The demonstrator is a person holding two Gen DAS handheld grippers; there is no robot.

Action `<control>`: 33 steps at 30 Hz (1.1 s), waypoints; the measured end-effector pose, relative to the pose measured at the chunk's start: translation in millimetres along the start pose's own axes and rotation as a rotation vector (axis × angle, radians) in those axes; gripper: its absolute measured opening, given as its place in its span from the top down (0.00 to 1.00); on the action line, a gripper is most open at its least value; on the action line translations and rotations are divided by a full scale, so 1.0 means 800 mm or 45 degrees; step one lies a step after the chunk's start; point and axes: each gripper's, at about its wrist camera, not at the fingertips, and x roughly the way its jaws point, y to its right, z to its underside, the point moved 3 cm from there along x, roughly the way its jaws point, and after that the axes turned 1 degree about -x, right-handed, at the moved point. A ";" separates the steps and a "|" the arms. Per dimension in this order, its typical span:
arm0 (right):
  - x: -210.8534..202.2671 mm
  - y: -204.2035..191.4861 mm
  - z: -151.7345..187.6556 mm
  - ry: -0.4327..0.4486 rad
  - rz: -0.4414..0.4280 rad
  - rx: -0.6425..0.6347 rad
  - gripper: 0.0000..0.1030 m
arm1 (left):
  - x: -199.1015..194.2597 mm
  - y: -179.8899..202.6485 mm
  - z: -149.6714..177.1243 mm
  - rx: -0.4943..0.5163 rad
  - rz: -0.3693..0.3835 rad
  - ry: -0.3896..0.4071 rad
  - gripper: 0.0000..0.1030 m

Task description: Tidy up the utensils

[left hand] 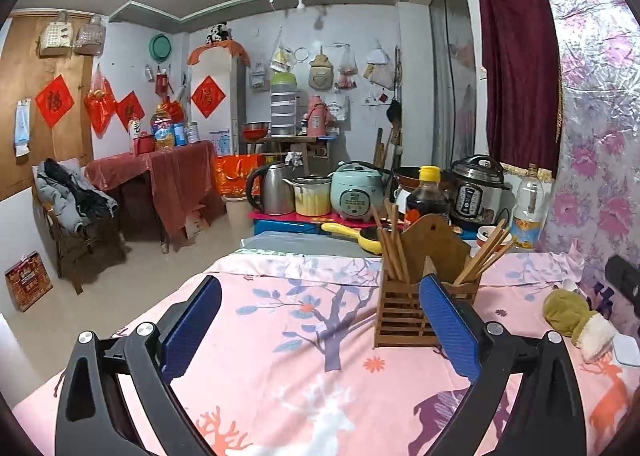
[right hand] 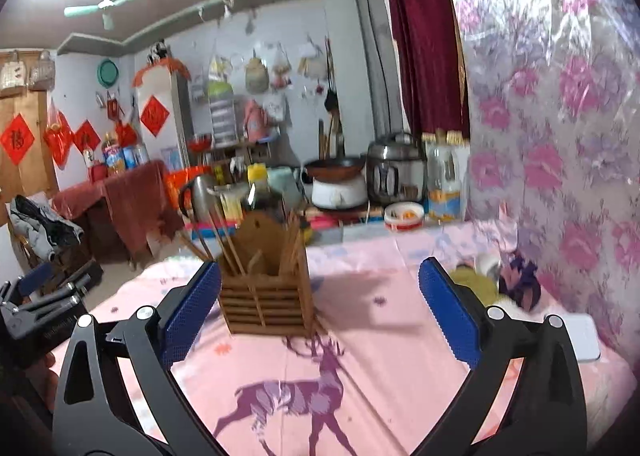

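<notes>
Slatted wooden holder (left hand: 416, 296) of slim chopsticks (left hand: 390, 244) on floral cloth (left hand: 280, 320)

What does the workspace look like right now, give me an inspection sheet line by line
Surface: pink deer-print sheet, flat.
Job's things: wooden utensil holder upright on the sheet; chopsticks standing in its compartments, leaning outward.
Clutter: olive mitten, white flat object at the sheet's right edge.
Grippers: left gripper open, empty; right gripper open, empty; holder nearest its left fingers.
Cables: nothing seen.
Surroundings: kettle, rice cooker, pressure cooker, soy sauce bottle behind; floral wall covering at right.
</notes>
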 end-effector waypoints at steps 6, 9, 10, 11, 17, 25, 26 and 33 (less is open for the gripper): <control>0.009 -0.003 0.013 -0.050 0.010 -0.040 0.06 | -0.006 0.013 0.009 0.078 -0.042 0.025 0.06; 0.015 -0.003 0.019 -0.084 0.007 -0.031 0.06 | -0.005 0.019 0.013 0.108 -0.033 0.019 0.06; 0.017 -0.002 0.022 -0.096 0.001 -0.025 0.06 | -0.004 0.020 0.013 0.115 -0.029 0.016 0.06; 0.020 -0.002 0.025 -0.107 -0.002 -0.021 0.06 | -0.003 0.021 0.014 0.120 -0.024 0.015 0.06; 0.024 -0.013 0.034 -0.133 -0.011 -0.051 0.06 | -0.009 0.029 0.016 0.145 -0.012 0.037 0.06; 0.023 -0.021 0.037 -0.133 0.000 -0.085 0.06 | -0.008 0.036 0.018 0.178 -0.018 0.033 0.06; 0.023 -0.022 0.037 -0.135 -0.001 -0.087 0.06 | -0.006 0.035 0.019 0.175 -0.015 0.025 0.06; 0.023 -0.026 0.039 -0.135 0.002 -0.111 0.06 | 0.002 0.032 0.022 0.151 0.013 -0.031 0.06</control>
